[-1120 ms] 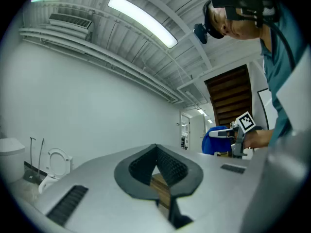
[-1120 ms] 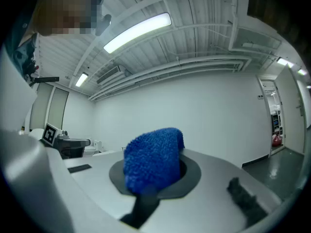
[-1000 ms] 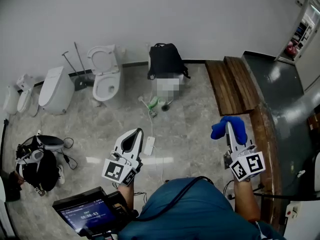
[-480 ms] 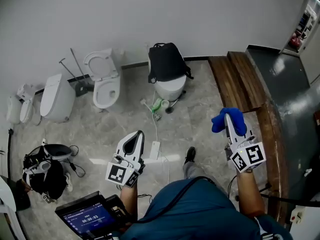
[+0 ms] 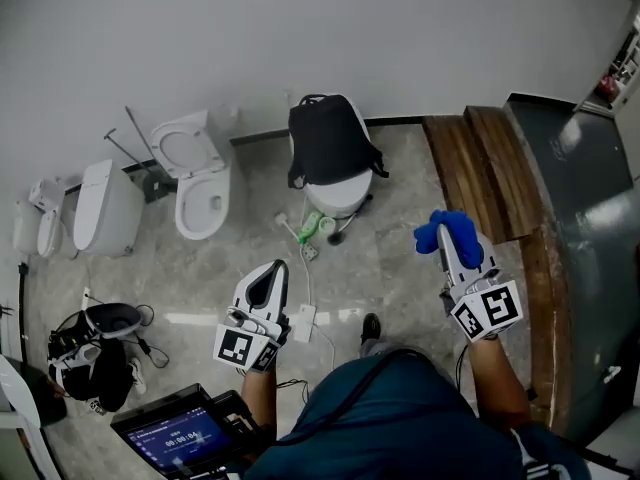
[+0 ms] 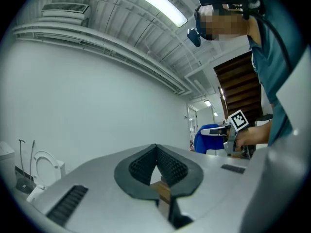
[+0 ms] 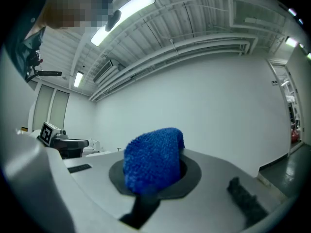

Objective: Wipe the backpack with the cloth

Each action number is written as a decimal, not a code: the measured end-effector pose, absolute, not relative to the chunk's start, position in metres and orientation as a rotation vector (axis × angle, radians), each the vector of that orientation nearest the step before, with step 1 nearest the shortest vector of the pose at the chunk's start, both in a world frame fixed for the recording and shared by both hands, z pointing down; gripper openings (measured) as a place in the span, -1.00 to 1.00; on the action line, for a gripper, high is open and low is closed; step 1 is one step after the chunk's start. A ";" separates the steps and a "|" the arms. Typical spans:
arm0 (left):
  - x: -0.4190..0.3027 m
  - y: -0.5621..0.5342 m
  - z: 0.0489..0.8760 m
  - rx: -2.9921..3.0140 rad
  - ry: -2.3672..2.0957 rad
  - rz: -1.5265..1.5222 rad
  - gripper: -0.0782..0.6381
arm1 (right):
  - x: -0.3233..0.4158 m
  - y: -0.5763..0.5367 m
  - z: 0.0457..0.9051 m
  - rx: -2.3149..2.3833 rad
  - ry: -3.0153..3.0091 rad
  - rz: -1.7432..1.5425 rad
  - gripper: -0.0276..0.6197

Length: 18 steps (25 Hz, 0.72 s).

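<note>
1. Backpack (image 5: 328,140): black, draped over a white toilet (image 5: 341,192) at the far wall. It is well apart from both grippers.
2. Cloth (image 5: 446,230): blue and bunched, pinched in the right gripper (image 5: 454,248). That gripper's own view shows the jaws clamped on it, with the cloth bulging up over the tips.
3. Left gripper (image 5: 265,281): jaws pressed together at the tips, empty.
4. The person holds both grippers out in front, over the marble floor (image 5: 390,258). They are about level with each other and well apart.
5. Left of the backpack stands a second toilet (image 5: 196,180) with its lid up, and beyond it a third toilet (image 5: 104,204) with its lid down.
6. Wooden planks (image 5: 486,168) run along the right side.
7. Dark bag (image 5: 92,360) lies on the floor at the far left. Tablet (image 5: 180,438) is lit, low by the person's left arm.
</note>
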<state>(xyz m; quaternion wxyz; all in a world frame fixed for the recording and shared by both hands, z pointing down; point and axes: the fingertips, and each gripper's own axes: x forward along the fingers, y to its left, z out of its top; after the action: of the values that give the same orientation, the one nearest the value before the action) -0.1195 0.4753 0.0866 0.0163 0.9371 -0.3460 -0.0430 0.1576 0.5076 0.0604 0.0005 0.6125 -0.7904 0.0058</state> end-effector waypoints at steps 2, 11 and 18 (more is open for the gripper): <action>-0.104 0.450 0.083 2.919 -1.092 -0.138 -0.77 | 0.169 0.475 0.065 1.894 -2.492 0.019 -0.85; -0.071 0.359 0.079 2.938 -1.157 -0.113 -0.77 | 0.191 0.354 0.092 1.814 -2.516 0.078 -0.85; -0.062 0.245 0.099 2.918 -1.130 -0.114 -0.77 | 0.194 0.245 0.131 1.771 -2.441 0.175 -0.85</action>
<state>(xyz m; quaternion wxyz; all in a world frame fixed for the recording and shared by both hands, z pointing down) -0.0623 0.2453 0.0991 0.0052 0.9319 -0.3608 -0.0364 0.1941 0.2450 0.1307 0.0603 0.5850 -0.8067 0.0580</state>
